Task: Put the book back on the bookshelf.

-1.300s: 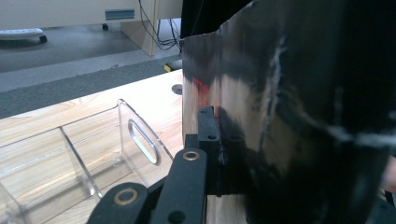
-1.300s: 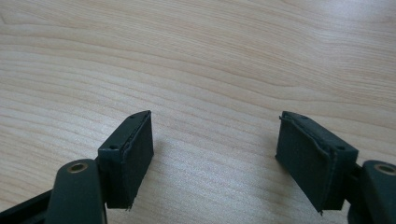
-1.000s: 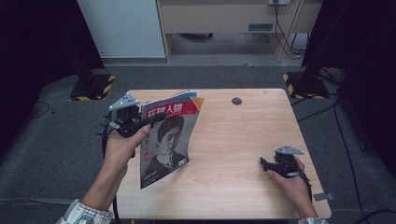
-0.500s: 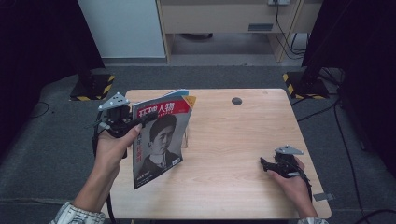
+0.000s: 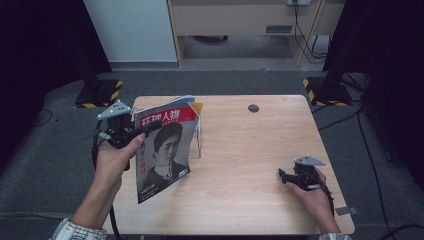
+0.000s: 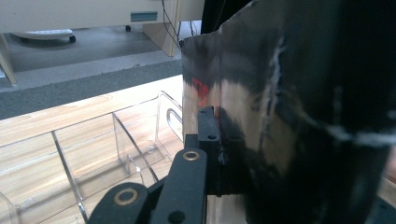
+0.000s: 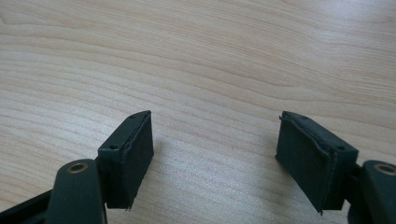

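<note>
Behind magazine (image 5: 162, 150): clear acrylic rack (image 6: 116, 144), touching.

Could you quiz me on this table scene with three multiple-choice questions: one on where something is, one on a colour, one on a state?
1. Where is the glossy magazine with the portrait cover?
A. flat on the floor
B. held up in the left gripper
C. under the right gripper

2. What colour is its title band?
A. red
B. green
C. purple

3. How do the right gripper's jaws stand?
A. clamped on paper
B. open over bare wooden table
C. holding a cup

Answers: B, the jaws pinch its edge; A, red band on top; B, pads apart, wood between.
</note>
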Action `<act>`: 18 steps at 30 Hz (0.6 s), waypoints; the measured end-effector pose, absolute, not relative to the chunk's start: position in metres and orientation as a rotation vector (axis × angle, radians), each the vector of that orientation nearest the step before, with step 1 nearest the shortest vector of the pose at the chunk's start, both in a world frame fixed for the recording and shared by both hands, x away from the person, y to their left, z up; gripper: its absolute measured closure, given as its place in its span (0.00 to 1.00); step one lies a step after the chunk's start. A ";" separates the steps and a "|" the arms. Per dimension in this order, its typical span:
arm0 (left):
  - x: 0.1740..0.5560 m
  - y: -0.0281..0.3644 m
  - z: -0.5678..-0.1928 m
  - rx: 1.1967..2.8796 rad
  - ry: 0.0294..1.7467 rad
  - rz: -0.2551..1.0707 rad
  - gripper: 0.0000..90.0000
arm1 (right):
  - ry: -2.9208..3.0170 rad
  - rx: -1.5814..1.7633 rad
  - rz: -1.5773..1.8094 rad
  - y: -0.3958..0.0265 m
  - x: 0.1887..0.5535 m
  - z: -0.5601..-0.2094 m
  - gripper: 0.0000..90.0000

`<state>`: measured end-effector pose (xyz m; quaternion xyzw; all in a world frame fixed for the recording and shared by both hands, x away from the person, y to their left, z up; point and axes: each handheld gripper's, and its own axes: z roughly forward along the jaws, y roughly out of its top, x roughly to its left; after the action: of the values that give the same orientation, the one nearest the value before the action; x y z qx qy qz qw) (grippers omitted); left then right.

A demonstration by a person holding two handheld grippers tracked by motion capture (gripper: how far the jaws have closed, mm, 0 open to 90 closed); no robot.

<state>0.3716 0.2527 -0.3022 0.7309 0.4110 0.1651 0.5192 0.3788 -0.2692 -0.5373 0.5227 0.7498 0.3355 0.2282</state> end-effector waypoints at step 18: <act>0.368 0.277 -0.307 1.742 1.028 0.422 0.96 | 2.064 1.440 0.923 -0.269 0.379 -0.537 0.30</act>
<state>0.3681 0.2767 -0.3070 0.7240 0.4275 0.1754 0.5121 0.3789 -0.2692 -0.5373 0.5229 0.7496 0.3353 0.2286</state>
